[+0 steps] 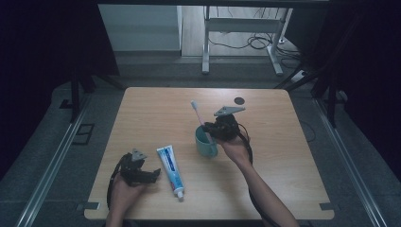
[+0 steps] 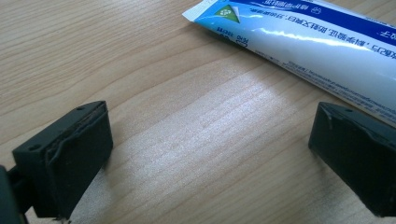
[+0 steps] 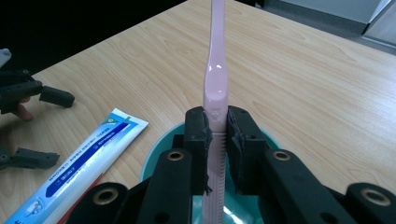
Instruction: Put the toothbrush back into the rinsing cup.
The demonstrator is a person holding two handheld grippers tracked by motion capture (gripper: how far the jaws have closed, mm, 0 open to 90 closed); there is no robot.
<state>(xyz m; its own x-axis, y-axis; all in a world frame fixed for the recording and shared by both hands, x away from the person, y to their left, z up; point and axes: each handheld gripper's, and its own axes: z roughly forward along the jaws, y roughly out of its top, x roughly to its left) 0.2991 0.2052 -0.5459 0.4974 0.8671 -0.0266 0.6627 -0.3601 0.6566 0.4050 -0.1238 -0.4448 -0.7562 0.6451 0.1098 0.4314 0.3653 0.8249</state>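
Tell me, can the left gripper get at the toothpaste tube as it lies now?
Probably yes. The left gripper is open and rests on the table beside the tube, with bare wood between them. The right gripper is away, holding the toothbrush over the cup.

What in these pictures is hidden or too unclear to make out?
- Toothbrush: in the right gripper view its lower end is hidden behind the right gripper, its head cut off by the top edge.
- Toothpaste tube: the left gripper view's right edge cuts off its cap.
- Cup: inside hidden in the high view.
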